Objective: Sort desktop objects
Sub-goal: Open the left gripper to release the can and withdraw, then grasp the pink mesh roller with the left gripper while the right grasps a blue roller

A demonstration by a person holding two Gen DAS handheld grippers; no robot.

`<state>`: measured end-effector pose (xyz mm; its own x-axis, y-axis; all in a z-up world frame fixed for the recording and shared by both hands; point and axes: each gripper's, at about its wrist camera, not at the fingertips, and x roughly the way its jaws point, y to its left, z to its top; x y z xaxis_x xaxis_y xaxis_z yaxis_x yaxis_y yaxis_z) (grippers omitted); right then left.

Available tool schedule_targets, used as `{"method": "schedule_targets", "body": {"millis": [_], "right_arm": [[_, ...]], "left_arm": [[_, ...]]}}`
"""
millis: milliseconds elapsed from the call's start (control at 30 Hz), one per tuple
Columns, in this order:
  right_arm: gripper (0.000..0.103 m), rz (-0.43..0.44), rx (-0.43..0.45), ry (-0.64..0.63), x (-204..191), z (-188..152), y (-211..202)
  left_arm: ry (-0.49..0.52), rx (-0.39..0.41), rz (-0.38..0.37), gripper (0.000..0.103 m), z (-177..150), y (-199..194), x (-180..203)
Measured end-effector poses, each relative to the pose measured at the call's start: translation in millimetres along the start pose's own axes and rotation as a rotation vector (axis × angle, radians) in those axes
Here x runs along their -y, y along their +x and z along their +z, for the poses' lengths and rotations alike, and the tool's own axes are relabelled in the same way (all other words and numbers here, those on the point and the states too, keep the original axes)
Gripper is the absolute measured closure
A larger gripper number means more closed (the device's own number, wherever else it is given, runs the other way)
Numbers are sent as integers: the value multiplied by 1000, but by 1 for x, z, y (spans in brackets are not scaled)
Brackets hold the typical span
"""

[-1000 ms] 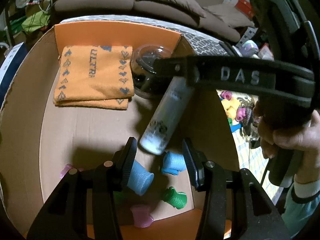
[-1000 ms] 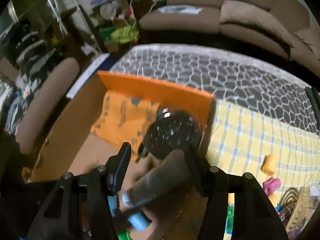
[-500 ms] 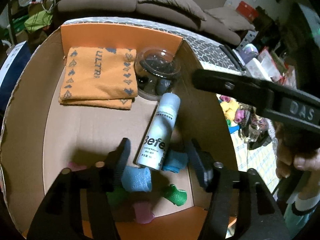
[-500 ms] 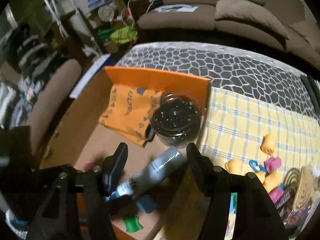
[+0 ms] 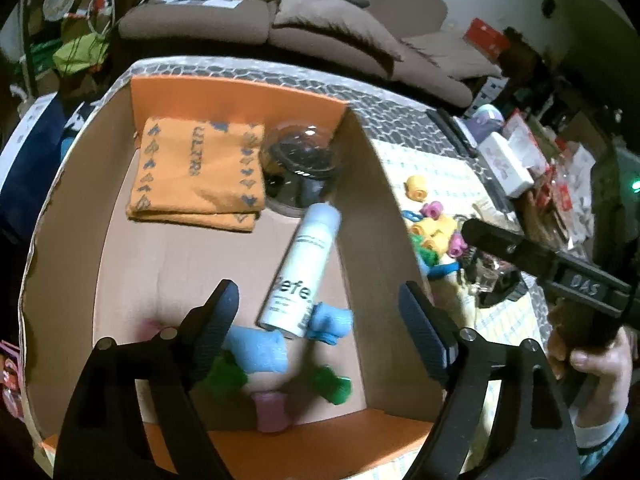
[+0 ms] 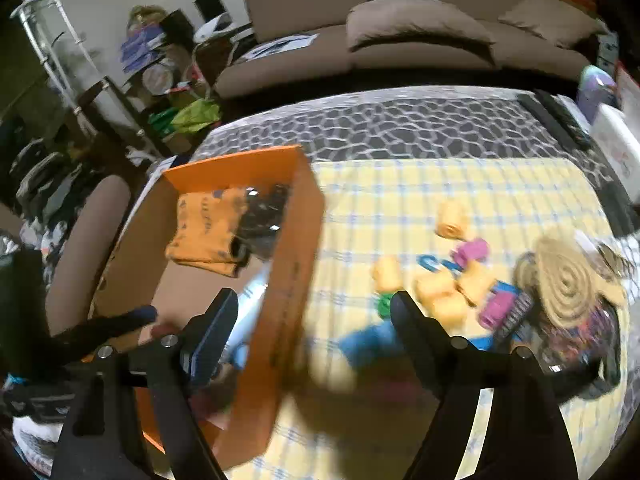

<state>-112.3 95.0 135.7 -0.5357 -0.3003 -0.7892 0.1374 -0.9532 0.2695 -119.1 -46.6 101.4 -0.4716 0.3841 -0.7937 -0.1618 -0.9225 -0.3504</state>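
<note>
the cardboard box [image 5: 362,184] acts as the bin: a folded orange cloth [image 5: 200,172] and domed clear container [image 5: 304,168] sit at its far end, a white spray bottle [image 5: 306,268] lies diagonally mid-floor, and small blue, green and pink rollers [image 5: 256,350] cluster at the near wall. bare floor remains on the left. the left gripper [image 5: 318,320] hovers above, jaws spread, empty. the right gripper [image 6: 314,322], also spread and empty, straddles the box's right wall [image 6: 296,264], likely heading for the loose rollers [image 6: 452,280] on the checked cloth [image 6: 400,200].
</note>
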Motion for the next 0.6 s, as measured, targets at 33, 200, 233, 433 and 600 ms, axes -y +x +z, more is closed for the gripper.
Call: {"method": "schedule_targets", "body": {"millis": [33, 200, 233, 433, 600], "right_arm": [[22, -9, 1, 9, 5, -4, -3], [21, -56, -2, 51, 31, -19, -11], [21, -64, -4, 54, 34, -21, -12], [17, -78, -7, 84, 56, -30, -14], [16, -74, -24, 88, 67, -36, -7]], "left_arm": [[13, 4, -5, 21, 0, -2, 4], [74, 19, -34, 3, -4, -6, 29], [87, 18, -43, 2, -5, -5, 35], [146, 5, -40, 1, -9, 4, 60], [141, 12, -35, 1, -8, 7, 66]]}}
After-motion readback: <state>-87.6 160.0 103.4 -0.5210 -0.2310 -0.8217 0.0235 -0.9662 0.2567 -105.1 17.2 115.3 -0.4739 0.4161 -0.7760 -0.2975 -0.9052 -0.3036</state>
